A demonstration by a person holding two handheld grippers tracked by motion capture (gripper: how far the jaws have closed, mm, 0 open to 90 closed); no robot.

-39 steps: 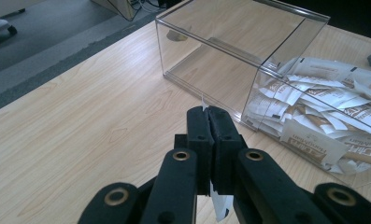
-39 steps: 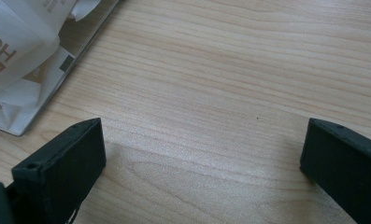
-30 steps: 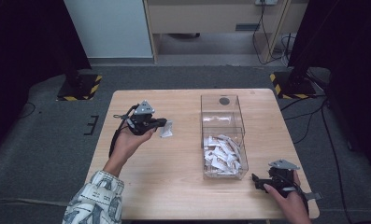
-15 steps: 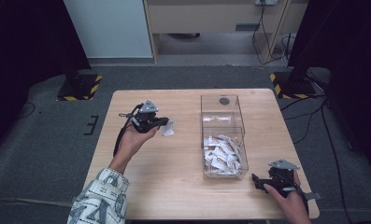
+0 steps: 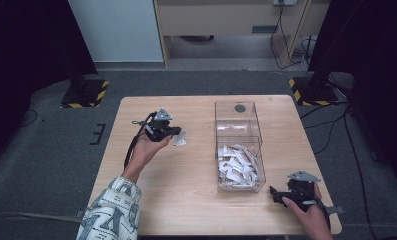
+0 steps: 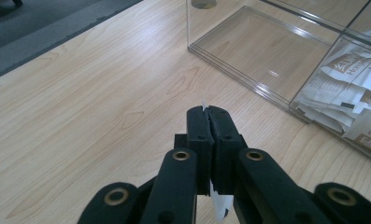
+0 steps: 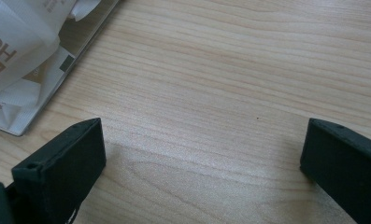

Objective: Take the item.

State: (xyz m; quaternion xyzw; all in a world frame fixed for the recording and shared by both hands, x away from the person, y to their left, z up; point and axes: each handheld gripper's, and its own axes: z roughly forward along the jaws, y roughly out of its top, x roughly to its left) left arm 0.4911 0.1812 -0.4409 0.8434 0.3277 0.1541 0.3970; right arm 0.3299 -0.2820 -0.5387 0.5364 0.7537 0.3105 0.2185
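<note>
From the high view, our left gripper [image 5: 173,134] held a white sachet [image 5: 180,139] above the counter [image 5: 186,200], left of the clear box [image 5: 238,150].

In the left gripper view, the jaws were clamped on the sachet's [image 6: 219,205] edge; it looked light and limp.

In the right gripper view, the jaws stood wide, empty.
</note>
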